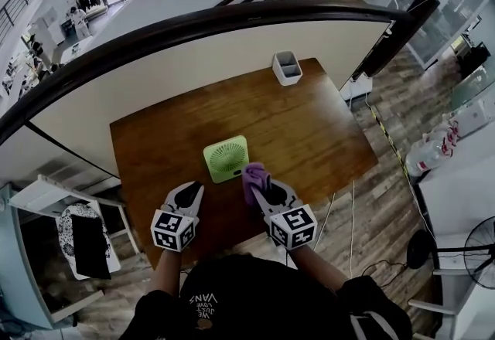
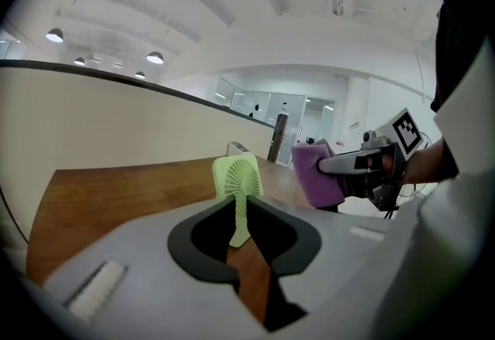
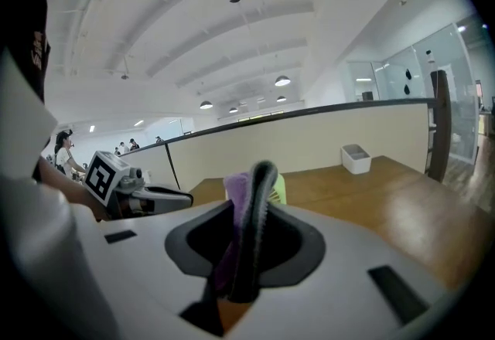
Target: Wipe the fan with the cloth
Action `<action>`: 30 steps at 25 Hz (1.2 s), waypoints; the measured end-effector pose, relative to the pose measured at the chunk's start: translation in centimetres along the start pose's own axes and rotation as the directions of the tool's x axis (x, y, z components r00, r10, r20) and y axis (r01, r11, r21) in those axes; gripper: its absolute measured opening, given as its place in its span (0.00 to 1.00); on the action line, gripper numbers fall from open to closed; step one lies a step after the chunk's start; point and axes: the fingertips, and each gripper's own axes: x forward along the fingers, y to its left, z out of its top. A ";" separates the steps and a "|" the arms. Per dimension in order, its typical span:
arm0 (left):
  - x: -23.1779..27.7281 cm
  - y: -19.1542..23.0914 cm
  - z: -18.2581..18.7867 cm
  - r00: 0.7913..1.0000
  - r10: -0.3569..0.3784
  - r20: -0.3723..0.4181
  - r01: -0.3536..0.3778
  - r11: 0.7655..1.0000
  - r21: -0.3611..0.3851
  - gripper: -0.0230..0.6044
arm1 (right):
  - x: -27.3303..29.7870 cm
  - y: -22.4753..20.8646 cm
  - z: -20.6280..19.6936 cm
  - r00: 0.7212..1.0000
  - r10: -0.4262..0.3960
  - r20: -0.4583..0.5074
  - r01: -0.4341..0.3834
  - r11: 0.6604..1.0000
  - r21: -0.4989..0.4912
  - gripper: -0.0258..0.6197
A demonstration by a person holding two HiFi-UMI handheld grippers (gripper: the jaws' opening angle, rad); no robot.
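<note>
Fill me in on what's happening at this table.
A person works at a wooden table with a gripper in each hand. The right gripper is shut on a purple cloth, held right beside the small green fan; contact can't be judged. The left gripper, jaws barely apart and empty, points at the fan, short of it.

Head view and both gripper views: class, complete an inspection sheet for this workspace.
Surface: wooden table, glossy.
Job's things: green fan upright mid-table; purple cloth beside its right edge.
Clutter: white bin at the far edge.
Grippers: left claw slightly open, empty, short of the fan; right claw shut on the cloth.
Cables: white cables on the floor beside the table.
Surroundings: dark curved railing behind the table; floor fan at right.
</note>
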 end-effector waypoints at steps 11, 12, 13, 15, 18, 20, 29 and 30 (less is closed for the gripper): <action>5.4 1.7 -3.3 0.992 -0.052 -0.118 0.047 0.998 -0.045 0.27 | 5.3 1.2 -0.1 0.997 0.049 -0.063 -0.056 0.991 -0.119 0.18; 5.7 1.7 -3.4 0.990 -0.057 -0.125 0.052 0.998 -0.044 0.27 | 5.7 1.3 -0.1 0.996 0.053 -0.068 -0.061 0.991 -0.123 0.18; 6.0 1.8 -3.5 0.989 -0.060 -0.133 0.055 0.998 -0.043 0.27 | 6.1 1.4 -0.2 0.996 0.058 -0.073 -0.066 0.990 -0.126 0.18; 6.5 1.9 -3.4 0.987 -0.056 -0.150 0.050 0.998 -0.044 0.27 | 6.8 1.6 -0.2 0.995 0.067 -0.077 -0.077 0.988 -0.135 0.18; 7.0 2.1 -2.9 0.985 -0.040 -0.169 0.034 0.998 -0.043 0.27 | 7.8 2.2 0.2 0.994 0.088 -0.067 -0.098 0.983 -0.156 0.18; 7.4 2.1 -2.7 0.983 -0.048 -0.177 0.042 0.998 -0.035 0.27 | 8.4 2.6 0.5 0.992 0.106 -0.062 -0.115 0.978 -0.174 0.18; 8.1 2.6 -2.6 0.981 -0.041 -0.189 0.040 0.999 -0.008 0.18 | 11.4 4.9 0.3 0.974 0.198 -0.110 -0.222 0.928 -0.298 0.18; 8.1 2.7 -2.4 0.982 -0.042 -0.184 0.041 0.999 -0.007 0.18 | 11.6 4.8 0.1 0.974 0.196 -0.115 -0.221 0.931 -0.291 0.18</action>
